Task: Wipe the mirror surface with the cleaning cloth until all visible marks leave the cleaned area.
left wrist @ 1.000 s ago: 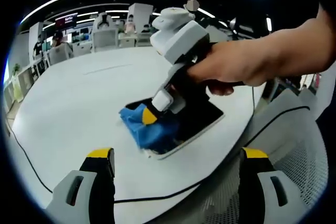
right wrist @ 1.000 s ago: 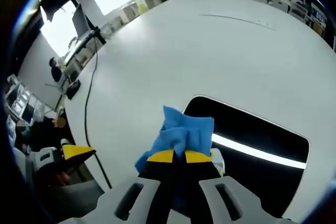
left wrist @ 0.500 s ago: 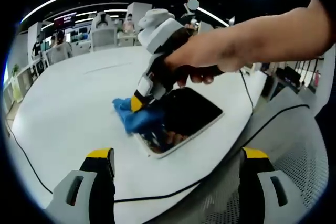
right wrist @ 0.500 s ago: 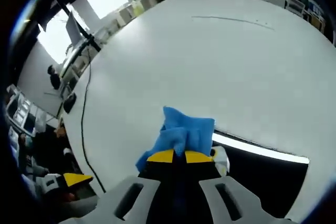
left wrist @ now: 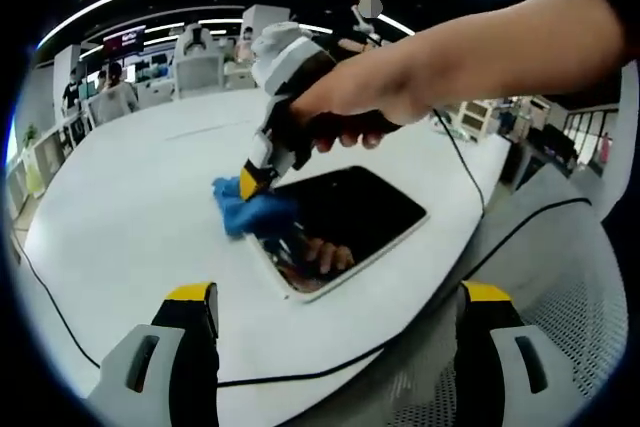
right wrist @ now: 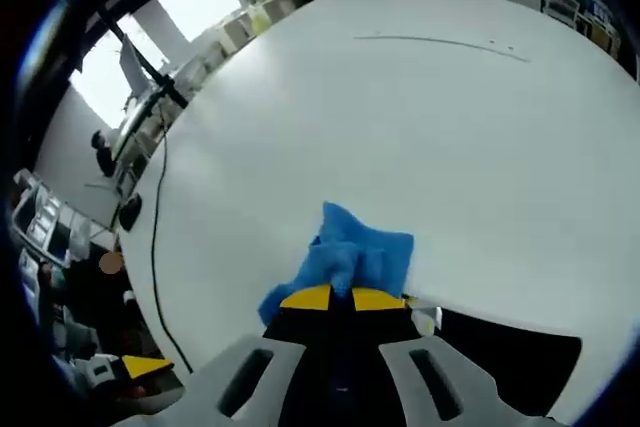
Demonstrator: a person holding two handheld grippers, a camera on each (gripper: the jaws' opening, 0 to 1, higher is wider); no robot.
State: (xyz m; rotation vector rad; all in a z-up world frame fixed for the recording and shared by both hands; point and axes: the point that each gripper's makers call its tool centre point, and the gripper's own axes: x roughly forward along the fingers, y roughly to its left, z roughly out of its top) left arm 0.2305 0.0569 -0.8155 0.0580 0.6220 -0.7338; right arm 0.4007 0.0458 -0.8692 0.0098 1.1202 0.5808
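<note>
Mirror (left wrist: 345, 219) lies flat on the white desk (left wrist: 130, 207) in the left gripper view, near the desk's close edge, dark glass up in a pale frame. Right hand-held gripper (left wrist: 247, 182) comes in from the right, gripped by a hand (left wrist: 350, 107), yellow-tipped jaws closed on the blue cloth (left wrist: 250, 213). Cloth sits on the mirror's left corner, half on the glass, half over the frame onto the desk. Reflection of the hand shows in the glass just beside the cloth. Left hand-held gripper (left wrist: 340, 302) hangs short of the desk edge, jaws wide apart, nothing between them. Black cable (left wrist: 320, 372) runs along the desk edge between the jaws and the mirror.

Right gripper view: right hand-held gripper (right wrist: 342, 297) has its jaws pinched together on the cloth (right wrist: 352, 255), which bunches up ahead of the yellow tips. Cloth rests at the mirror (right wrist: 510, 362) edge; dark glass spreads to the right of the jaws, white desk (right wrist: 400, 127) beyond. Left hand-held gripper's yellow tip (right wrist: 143, 365) shows low on the left; its jaw gap can't be read here. Black cable (right wrist: 155, 237) trails off the desk's left side.
</note>
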